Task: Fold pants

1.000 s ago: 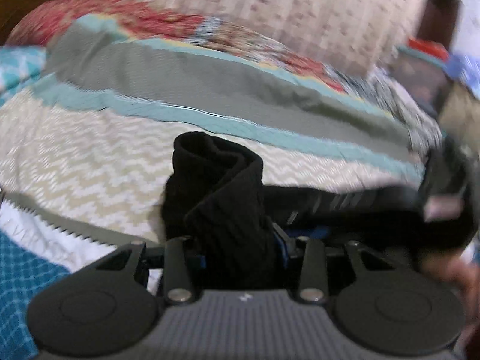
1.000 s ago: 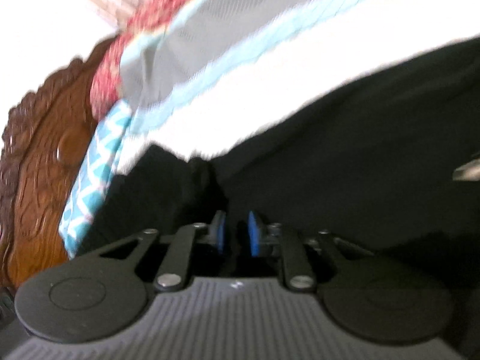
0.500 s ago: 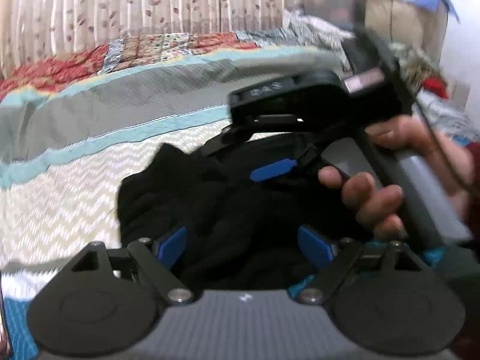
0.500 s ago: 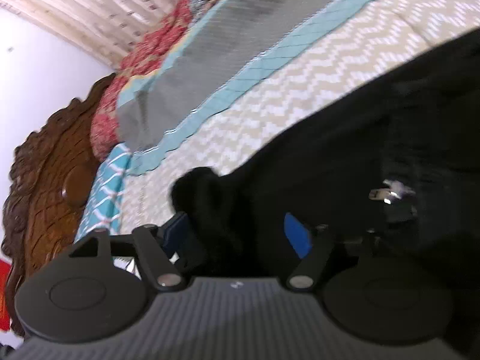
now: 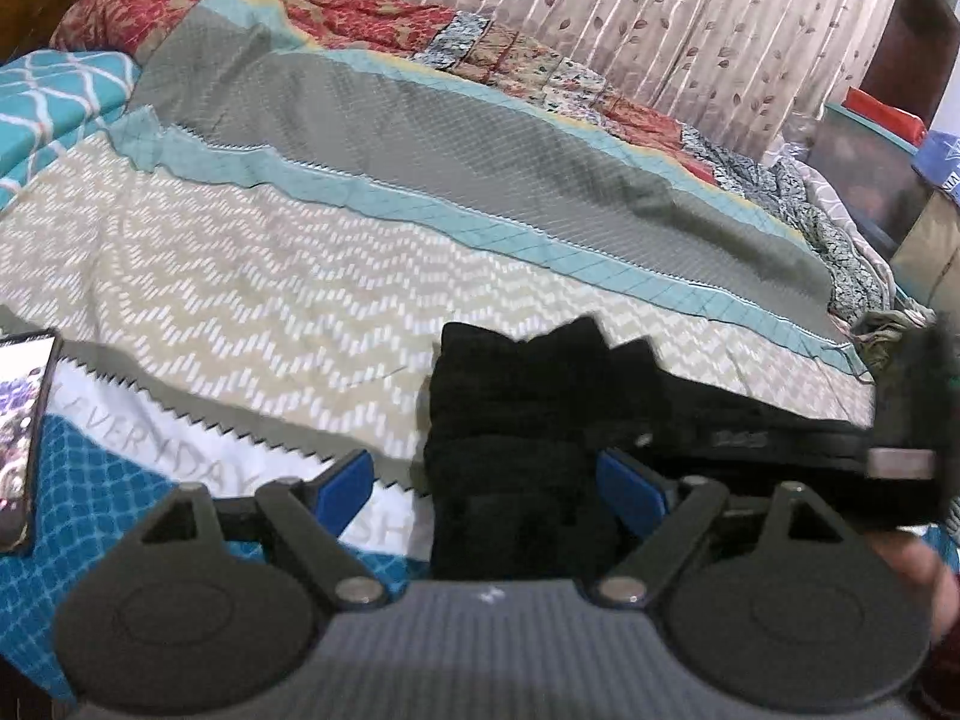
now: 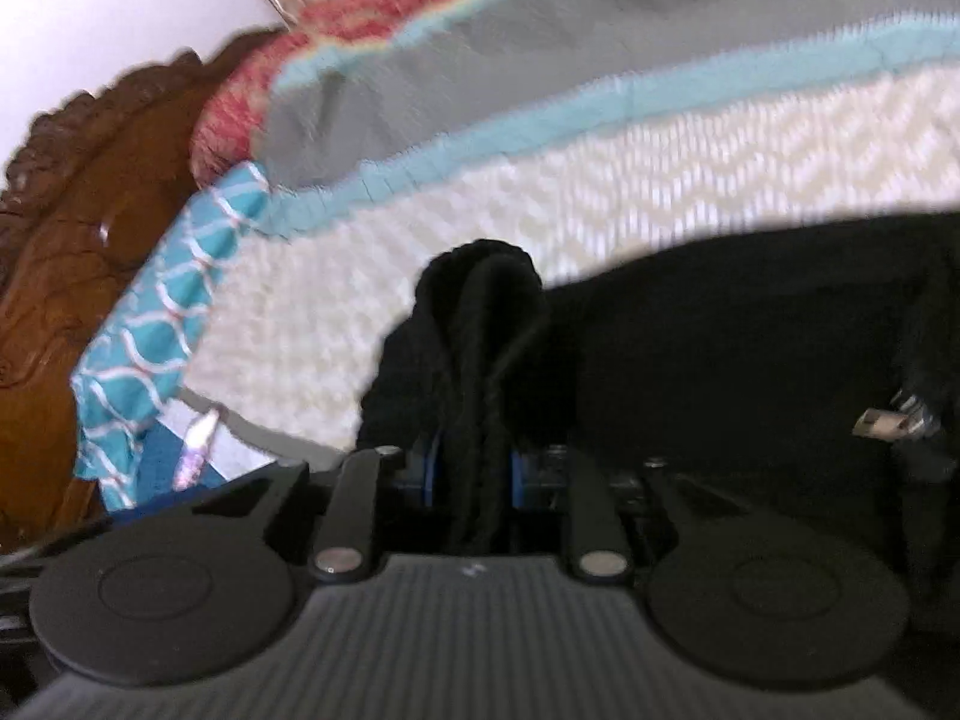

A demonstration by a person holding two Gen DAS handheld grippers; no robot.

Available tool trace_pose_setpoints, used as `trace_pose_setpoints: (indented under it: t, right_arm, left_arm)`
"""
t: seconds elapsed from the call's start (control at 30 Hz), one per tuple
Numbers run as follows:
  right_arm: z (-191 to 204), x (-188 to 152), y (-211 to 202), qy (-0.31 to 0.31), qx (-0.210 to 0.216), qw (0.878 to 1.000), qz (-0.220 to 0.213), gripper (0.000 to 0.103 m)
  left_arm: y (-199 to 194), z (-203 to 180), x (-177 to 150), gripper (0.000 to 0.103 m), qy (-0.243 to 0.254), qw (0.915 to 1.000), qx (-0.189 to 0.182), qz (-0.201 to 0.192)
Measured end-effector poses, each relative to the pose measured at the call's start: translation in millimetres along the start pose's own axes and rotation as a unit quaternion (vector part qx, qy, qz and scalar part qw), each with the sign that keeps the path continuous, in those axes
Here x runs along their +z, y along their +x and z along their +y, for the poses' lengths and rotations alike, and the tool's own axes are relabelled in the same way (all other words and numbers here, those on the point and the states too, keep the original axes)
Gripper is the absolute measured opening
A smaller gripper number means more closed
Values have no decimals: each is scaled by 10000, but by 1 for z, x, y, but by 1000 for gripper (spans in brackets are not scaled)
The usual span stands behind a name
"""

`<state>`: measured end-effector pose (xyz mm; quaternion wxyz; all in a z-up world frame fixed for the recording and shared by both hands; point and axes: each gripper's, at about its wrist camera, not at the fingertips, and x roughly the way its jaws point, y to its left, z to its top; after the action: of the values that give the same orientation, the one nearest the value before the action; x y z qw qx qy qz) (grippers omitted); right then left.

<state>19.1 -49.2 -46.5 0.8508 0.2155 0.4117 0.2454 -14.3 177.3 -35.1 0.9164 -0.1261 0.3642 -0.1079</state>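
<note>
Left tool (image 5: pixel 486 483) is spread apart around the bunched black pants (image 5: pixel 528 396) on the bed (image 5: pixel 240 276); right tool (image 6: pixel 471 468) is clamped on a fold. Layers should be aligned and smoothed flat before release.

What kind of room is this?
Most likely a bedroom. There is a bed with a patterned bedspread, a carved wooden headboard at its end, and curtains behind it. Black pants lie on the bed.

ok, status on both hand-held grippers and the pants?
Left hand-held gripper open, astride the black pants. Right hand-held gripper shut on bunched pants. Phone at bedspread edge, not obstructing.
</note>
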Motion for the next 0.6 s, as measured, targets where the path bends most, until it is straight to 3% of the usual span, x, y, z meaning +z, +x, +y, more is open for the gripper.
trace_pose_setpoints:
  t: [0.13,0.23,0.27,0.3,0.33,0.4,0.53,0.6]
  right_arm:
    - [2,-2,-38,-456,-328,9969,-545,24]
    - [-24,-9,-37,-292,-740,9960,-414,30]
    - [-35,-14,-34,-191,-942,9948,-325,40]
    - [-44,-17,-30,-110,-1105,9935,-245,44]
    - [-49,-19,-32,-38,-1075,9939,-262,45]
    - [-51,-17,-48,153,-1023,9934,-497,63]
    - [-39,-16,-91,-161,-898,9874,-1295,59]
    - [-33,-22,-96,-431,-759,9887,-1216,40]
  left_arm:
    - [5,-18,12,85,121,9996,-208,-119]
    - [12,-39,17,85,215,9990,-377,-96]
    - [17,-48,19,85,268,9988,-399,-56]
    - [25,-55,20,85,323,9987,-388,4]
    - [32,-62,22,85,363,9986,-374,72]
    - [41,-73,23,84,370,9983,-426,158]
    - [51,-79,23,82,297,9981,-507,194]
    - [59,-76,19,78,224,9982,-452,318]
